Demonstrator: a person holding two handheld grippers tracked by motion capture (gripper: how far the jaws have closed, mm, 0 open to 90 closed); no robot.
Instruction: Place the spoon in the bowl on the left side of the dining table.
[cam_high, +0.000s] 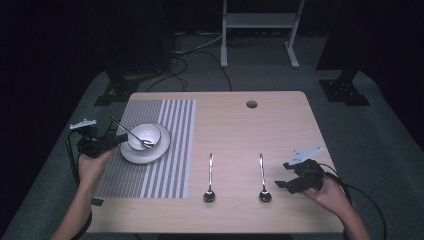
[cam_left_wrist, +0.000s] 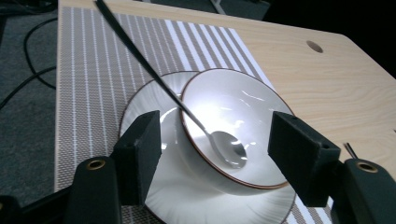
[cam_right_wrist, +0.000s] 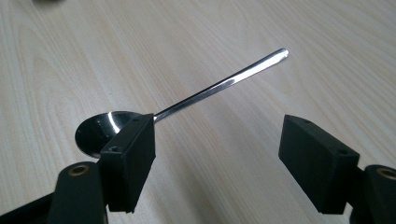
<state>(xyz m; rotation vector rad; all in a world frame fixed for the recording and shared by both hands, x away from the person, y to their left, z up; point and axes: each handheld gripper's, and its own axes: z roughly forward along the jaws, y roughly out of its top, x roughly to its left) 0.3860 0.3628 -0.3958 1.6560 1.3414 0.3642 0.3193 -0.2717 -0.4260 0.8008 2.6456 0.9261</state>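
Hand-held gripper (cam_left_wrist: 215, 158), left, gapes around bowl (cam_left_wrist: 233, 121); right (cam_right_wrist: 217, 163) gapes beside spoon (cam_right_wrist: 205, 93).

My jaws are standing wide apart, framing a white bowl (cam_left_wrist: 243, 121) that is sitting tilted on a white plate (cam_left_wrist: 187, 196). A spoon (cam_left_wrist: 187, 112) is lying in the bowl, its handle leaning out over the striped placemat (cam_left_wrist: 88, 70) on the wooden table (cam_left_wrist: 336, 88).

Glossy white glazed bowl (cam_left_wrist: 233, 121), polished metal spoon (cam_right_wrist: 187, 105), matt pale wood table (cam_high: 280, 125), woven striped placemat (cam_high: 165, 150)
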